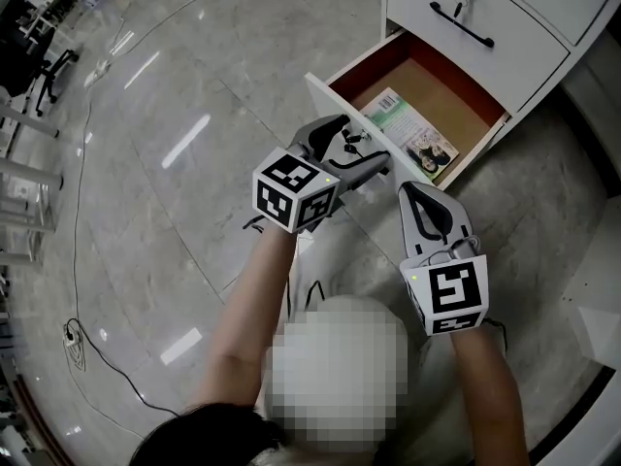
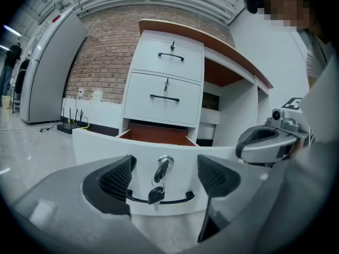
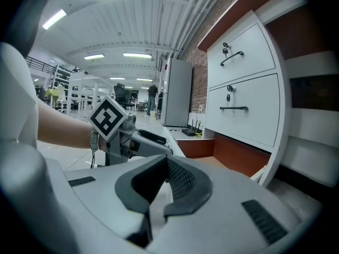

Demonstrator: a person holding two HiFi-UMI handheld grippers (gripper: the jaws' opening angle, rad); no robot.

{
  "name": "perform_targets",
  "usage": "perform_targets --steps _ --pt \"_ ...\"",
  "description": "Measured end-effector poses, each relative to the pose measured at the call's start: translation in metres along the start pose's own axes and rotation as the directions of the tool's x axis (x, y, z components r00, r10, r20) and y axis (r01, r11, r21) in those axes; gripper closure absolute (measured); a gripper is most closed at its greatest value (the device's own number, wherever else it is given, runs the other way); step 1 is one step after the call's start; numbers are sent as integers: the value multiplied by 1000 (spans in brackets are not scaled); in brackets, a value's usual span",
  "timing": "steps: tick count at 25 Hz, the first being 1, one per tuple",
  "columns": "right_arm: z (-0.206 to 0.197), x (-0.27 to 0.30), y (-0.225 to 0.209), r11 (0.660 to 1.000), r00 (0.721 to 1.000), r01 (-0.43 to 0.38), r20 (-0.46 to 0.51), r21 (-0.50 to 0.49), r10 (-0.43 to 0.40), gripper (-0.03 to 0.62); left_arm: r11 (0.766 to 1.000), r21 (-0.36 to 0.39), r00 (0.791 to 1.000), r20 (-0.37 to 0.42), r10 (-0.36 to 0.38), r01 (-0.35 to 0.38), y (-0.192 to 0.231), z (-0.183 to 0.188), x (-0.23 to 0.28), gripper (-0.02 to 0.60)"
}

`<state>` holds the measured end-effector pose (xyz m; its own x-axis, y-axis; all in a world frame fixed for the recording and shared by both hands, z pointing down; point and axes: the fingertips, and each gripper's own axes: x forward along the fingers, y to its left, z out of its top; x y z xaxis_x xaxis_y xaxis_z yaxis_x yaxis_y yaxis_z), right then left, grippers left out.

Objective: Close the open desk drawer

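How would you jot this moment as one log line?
drawer: open | left gripper: jaws apart at its front | right gripper: jaws together, empty

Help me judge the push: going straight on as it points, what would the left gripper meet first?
Probably the open drawer's white front panel, around the key in its lock, just above the black handle. The left gripper has its jaws apart; depth is unclear.

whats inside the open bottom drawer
One booklet with a green cover lies flat on the brown floor of the drawer. The drawer's rear end runs under the drawer above, so anything back there is hidden.
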<state>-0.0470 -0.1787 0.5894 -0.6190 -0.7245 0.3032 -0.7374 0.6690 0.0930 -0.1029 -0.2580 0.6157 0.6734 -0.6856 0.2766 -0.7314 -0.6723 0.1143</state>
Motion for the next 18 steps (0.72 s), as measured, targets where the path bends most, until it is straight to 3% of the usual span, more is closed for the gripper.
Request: perform_targets --steps 18 --pt "-17 5 -20 997 996 55 -66 51 -52 583 1000 -1 1000 -21 9 -9 3 11 38 202"
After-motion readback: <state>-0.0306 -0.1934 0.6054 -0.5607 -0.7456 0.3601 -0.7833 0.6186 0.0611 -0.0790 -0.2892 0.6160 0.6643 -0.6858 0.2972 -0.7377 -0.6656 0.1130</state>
